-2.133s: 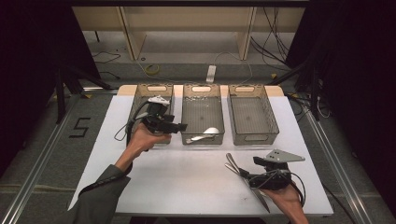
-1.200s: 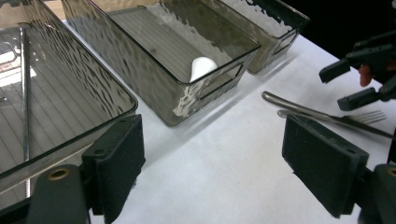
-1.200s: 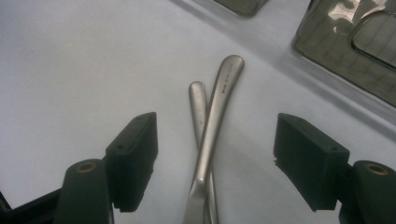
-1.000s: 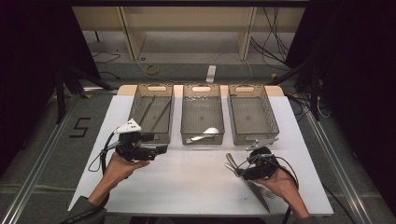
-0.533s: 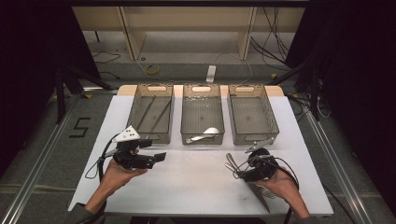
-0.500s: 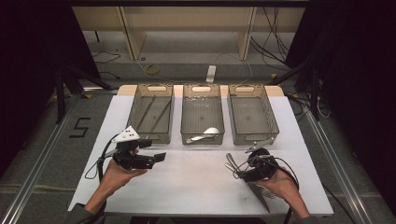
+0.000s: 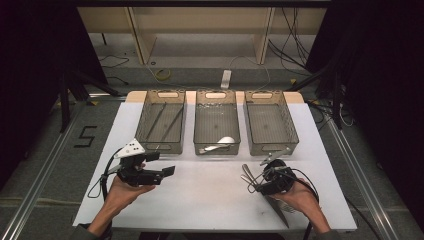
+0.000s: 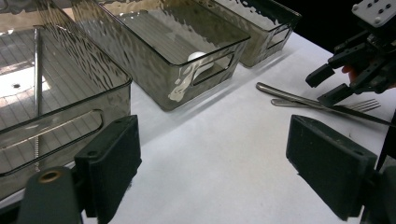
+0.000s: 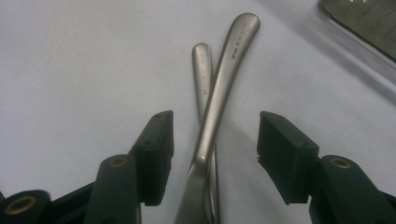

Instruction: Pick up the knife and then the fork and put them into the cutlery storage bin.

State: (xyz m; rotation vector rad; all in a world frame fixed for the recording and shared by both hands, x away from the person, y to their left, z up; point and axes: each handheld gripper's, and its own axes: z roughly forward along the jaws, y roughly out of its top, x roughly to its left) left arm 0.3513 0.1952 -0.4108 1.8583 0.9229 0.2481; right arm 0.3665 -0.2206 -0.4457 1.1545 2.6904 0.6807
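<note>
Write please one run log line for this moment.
right gripper: open, jaws closing astride crossed steel knife and fork handles | left gripper: open, empty | white table

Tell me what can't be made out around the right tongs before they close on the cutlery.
- Knife blade and fork tines: right gripper view, cut off by the bottom edge between the right tongs.
- Both pieces' middles: high view, covered by the right tongs.
- Thin rods in the left bin: high view, too small to identify.

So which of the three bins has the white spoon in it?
The middle bin. The white spoon lies at its near end; the other two hold none.
</note>
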